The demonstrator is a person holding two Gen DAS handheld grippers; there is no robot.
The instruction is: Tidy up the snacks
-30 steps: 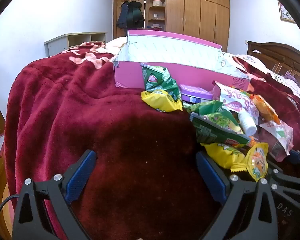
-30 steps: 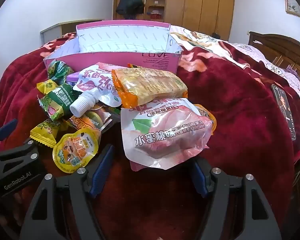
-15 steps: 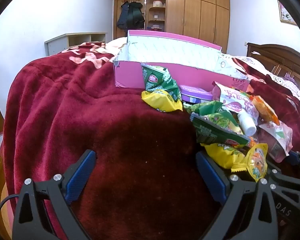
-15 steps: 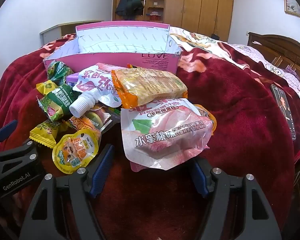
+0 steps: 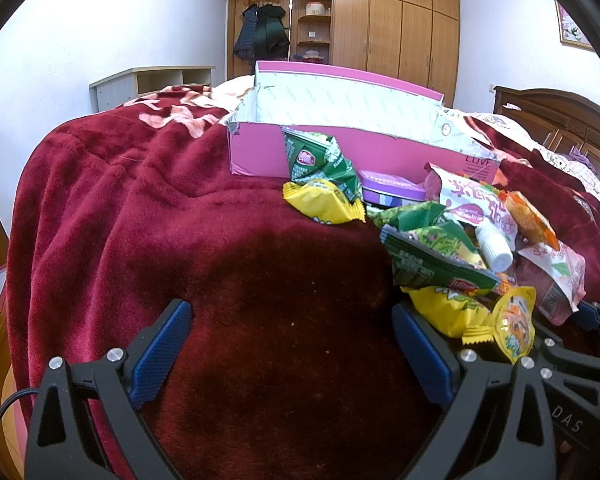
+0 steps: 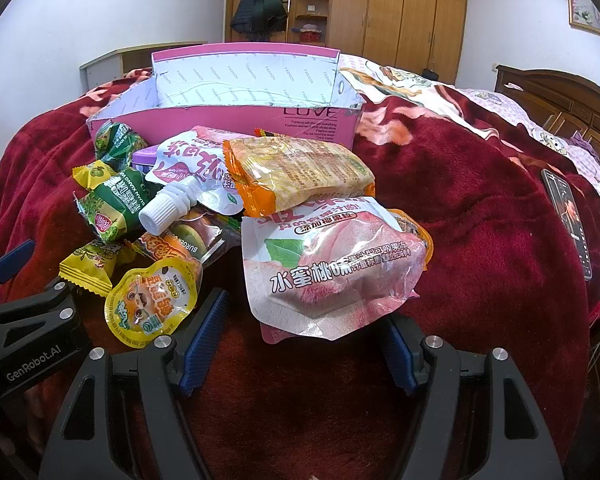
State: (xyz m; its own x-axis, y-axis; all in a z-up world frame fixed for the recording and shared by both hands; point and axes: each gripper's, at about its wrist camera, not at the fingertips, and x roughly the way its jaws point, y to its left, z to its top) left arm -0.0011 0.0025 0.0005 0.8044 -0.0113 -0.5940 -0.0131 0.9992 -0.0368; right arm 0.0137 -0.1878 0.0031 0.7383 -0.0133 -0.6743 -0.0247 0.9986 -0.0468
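Observation:
A pile of snack packets lies on a dark red blanket in front of an open pink box. My left gripper is open and empty over bare blanket, left of the pile; a yellow packet lies by its right finger. My right gripper is open, and the near edge of a large pink peach pouch lies between its fingers, not gripped. An orange packet, a white-capped pouch, green packets and a yellow round pouch lie nearby.
A phone lies on the blanket at the right. A wooden headboard stands right, wardrobes and a low shelf behind. The blanket drops off at the left edge. The left gripper shows in the right wrist view.

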